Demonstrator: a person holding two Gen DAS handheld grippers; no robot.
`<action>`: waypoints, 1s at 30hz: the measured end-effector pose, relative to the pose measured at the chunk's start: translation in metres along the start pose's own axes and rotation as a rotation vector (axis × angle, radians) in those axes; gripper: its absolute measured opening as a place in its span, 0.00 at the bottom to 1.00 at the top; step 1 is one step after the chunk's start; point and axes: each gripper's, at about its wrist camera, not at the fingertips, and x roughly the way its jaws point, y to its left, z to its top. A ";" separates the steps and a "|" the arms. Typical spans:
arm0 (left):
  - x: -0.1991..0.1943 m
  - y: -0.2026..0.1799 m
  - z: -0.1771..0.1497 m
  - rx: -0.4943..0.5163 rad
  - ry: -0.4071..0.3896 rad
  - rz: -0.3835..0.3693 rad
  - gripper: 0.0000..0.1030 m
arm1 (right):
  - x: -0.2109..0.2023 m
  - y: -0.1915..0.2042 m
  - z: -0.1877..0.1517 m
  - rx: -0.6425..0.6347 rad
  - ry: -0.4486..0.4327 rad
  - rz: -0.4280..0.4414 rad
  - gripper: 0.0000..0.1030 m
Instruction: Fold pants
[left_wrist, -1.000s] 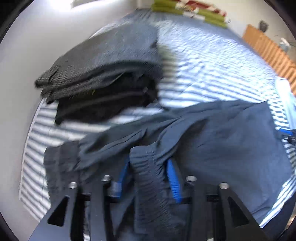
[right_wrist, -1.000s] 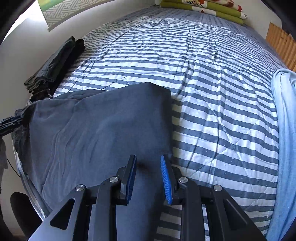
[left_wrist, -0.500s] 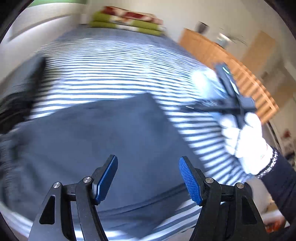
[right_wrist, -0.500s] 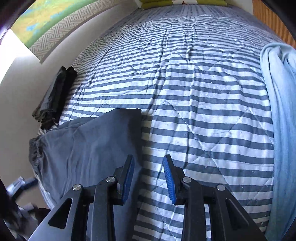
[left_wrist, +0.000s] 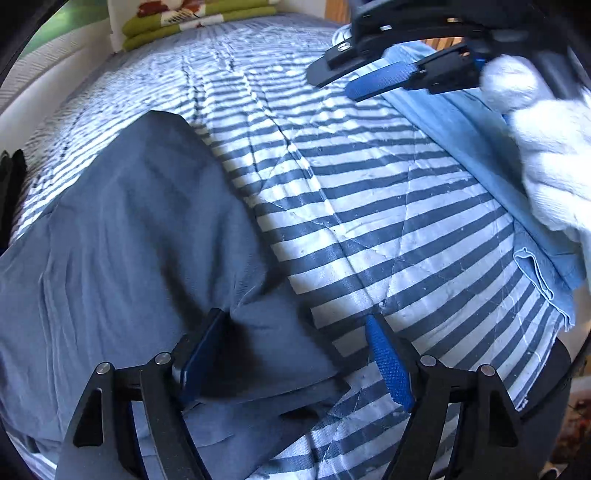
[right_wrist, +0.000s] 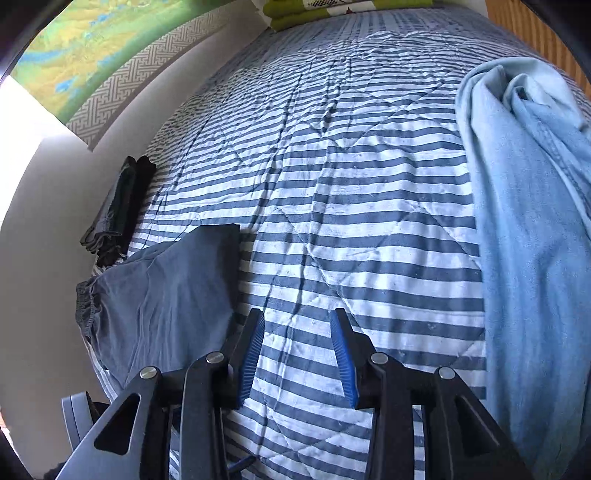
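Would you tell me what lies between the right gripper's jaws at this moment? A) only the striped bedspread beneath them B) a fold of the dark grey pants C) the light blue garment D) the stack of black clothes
A: the right gripper stands open over bare striped bedspread, with the dark grey pants off to its left.

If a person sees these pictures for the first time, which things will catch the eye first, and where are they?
First, the blue-and-white striped quilt fills both views. On it, the folded dark grey pants lie at the left near the bed's edge, and a light blue garment lies along the right side. A white-gloved hand stands out at the upper right of the left wrist view.
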 end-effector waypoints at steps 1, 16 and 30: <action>-0.001 0.001 -0.002 -0.010 -0.012 0.004 0.68 | 0.004 0.003 0.003 -0.006 0.005 0.017 0.33; -0.050 0.072 -0.030 -0.270 -0.090 -0.260 0.09 | 0.117 0.067 0.043 0.004 0.148 0.114 0.33; -0.099 0.104 -0.057 -0.367 -0.189 -0.419 0.07 | 0.066 0.094 0.046 0.040 0.029 0.089 0.02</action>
